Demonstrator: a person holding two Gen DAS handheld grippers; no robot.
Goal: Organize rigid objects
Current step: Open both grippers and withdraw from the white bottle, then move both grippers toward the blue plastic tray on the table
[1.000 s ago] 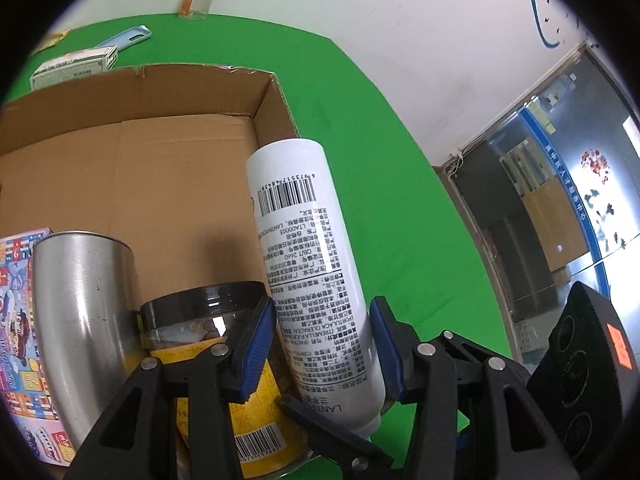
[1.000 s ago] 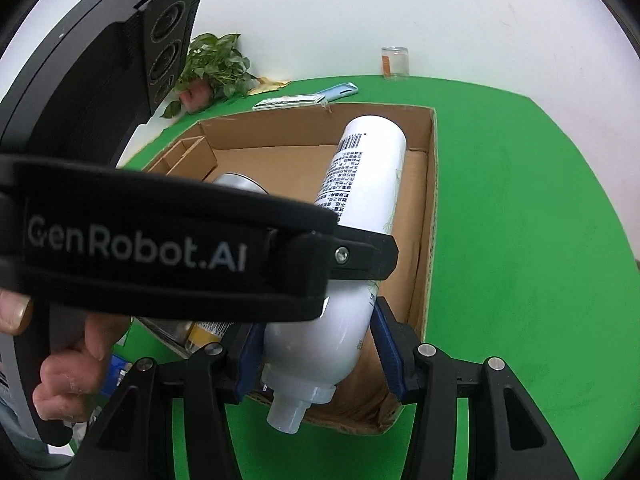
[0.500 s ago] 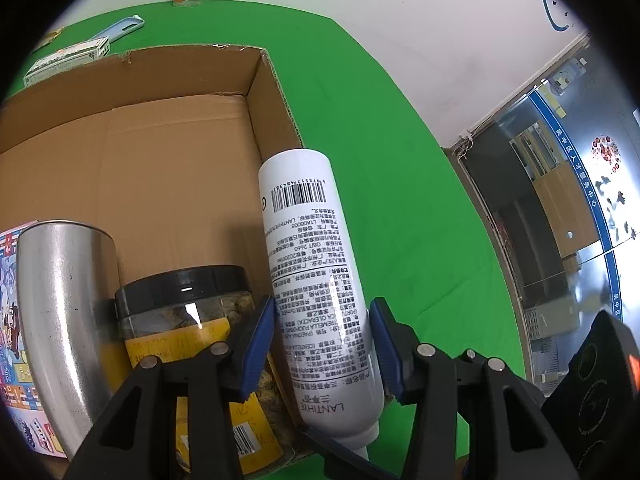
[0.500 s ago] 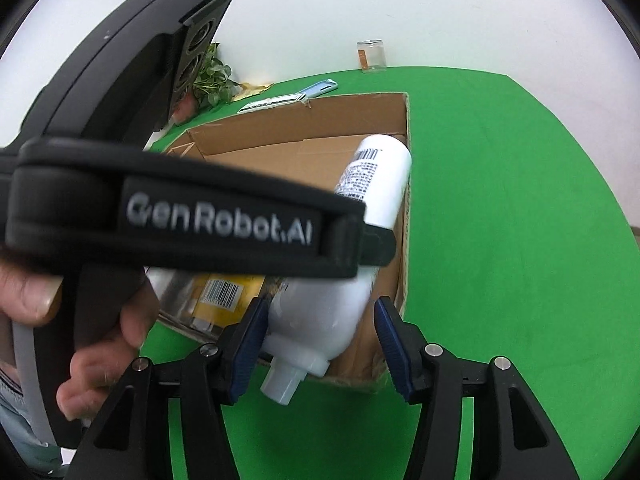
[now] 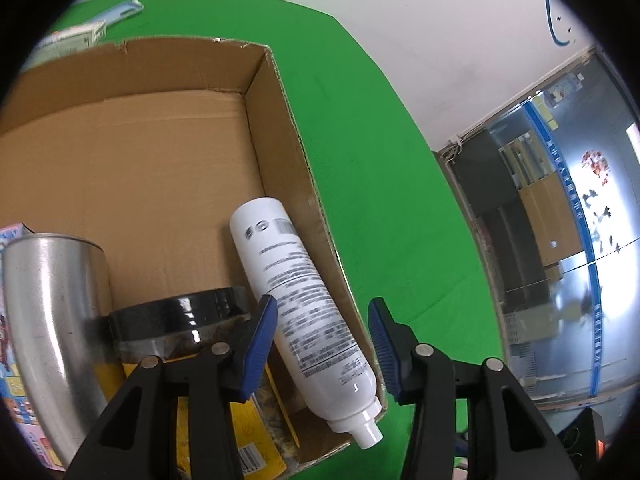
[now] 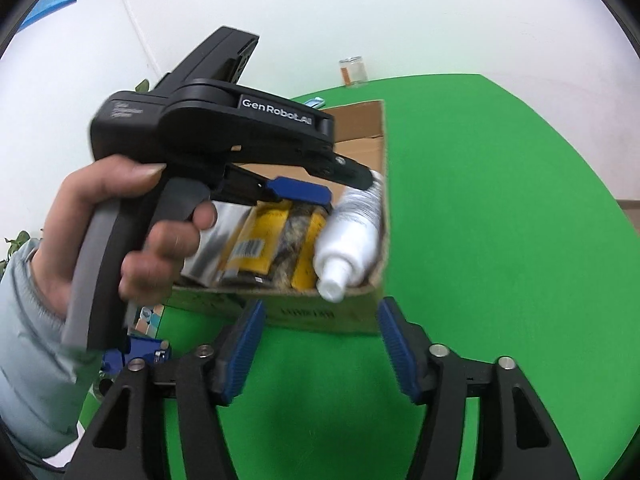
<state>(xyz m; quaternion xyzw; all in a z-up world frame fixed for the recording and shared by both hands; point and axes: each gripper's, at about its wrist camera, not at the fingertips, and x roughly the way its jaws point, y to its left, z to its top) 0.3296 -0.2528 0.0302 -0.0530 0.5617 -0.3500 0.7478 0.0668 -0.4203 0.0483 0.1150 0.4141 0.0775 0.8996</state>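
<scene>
Two grippers stand with their blue pads spread wide, neither clasping anything. The left gripper hovers over the near right corner of the cardboard box, its pads apart on either side of the white bottle without clamping it. The bottle lies slanted inside the box along the right wall, its nozzle poking over the near rim. Just left of it stands a jar with a black lid and a yellow label, then a steel cup. The right gripper hangs released in front of the box, above the green table. Beyond it the left hand grips its black tool — well behind, a small glass jar stands by the wall.
</scene>
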